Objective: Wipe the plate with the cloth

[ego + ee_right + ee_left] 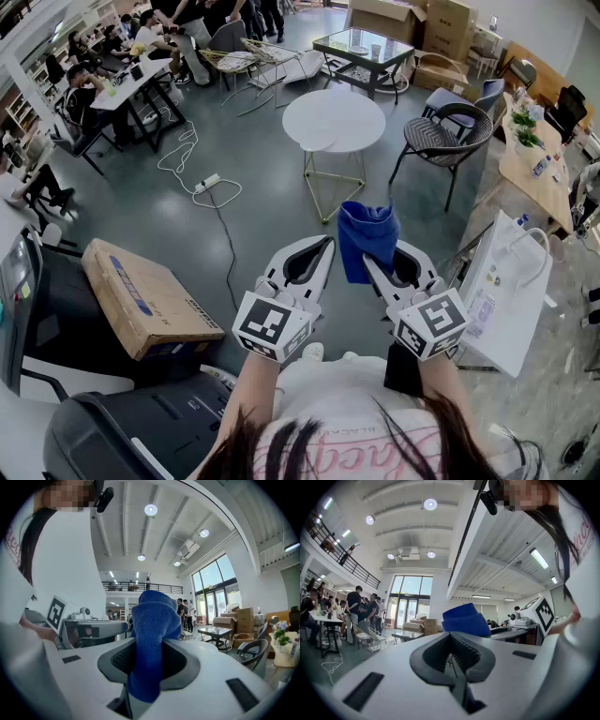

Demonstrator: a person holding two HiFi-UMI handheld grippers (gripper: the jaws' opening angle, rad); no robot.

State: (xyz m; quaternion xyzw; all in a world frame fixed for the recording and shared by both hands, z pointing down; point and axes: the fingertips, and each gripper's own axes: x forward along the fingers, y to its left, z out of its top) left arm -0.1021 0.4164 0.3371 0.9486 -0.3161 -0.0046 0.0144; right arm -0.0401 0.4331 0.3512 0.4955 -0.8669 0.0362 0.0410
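A blue cloth (367, 240) hangs folded from my right gripper (375, 265), whose jaws are shut on it. In the right gripper view the blue cloth (152, 639) fills the gap between the jaws and rises above them. My left gripper (325, 246) is held level beside it, shut with nothing between its jaws. From the left gripper view the cloth (465, 619) shows as a blue lump just right of the closed jaws (457, 667). No plate is visible in any view. Both grippers are held in the air in front of the person, well above the floor.
A round white table (333, 120) stands ahead on the grey floor, with a dark wicker chair (441, 141) to its right. A cardboard box (150, 298) lies at the left and a white table (511, 291) at the right. People sit at desks (122, 75) far left.
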